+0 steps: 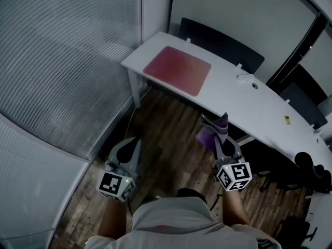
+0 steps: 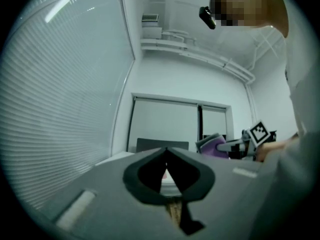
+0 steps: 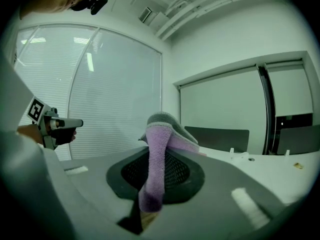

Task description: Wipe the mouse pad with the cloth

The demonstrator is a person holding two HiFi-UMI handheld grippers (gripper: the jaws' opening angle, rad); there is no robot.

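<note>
Entry: both grippers held low over the wooden floor point(image 1: 165, 122), short of the bench point(image 1: 259, 109).

Left gripper point(image 1: 134, 145): in its own view the fingers point(image 2: 92, 186) are pressed together, tips meeting on the centre line and closed on themselves only. Through the small gap behind the tips I see a strip of white bench top and a sliver of pink. It points toward the bench's near corner, close to the window blinds point(image 1: 62, 61).

Right gripper point(image 1: 222, 124): fingers point(image 3: 240, 184) are pinching the cloth point(image 3: 156, 156). It is lilac terry with a grey edge. One fold runs down between the fingers and the rest bunches up over the tips. In the head view the loose part hangs to the left side of the gripper, above the floor and apart from the bench.

Mouse pad point(image 1: 178, 70): dull red rectangle lying flat at the left end of the white bench, near the corner by the window. The cloth is well apart from it, with no contact. Dark chair point(image 1: 223, 43) backs stand behind the bench on its far side.

Each gripper shows in the other's view, side by side at like height.
</note>
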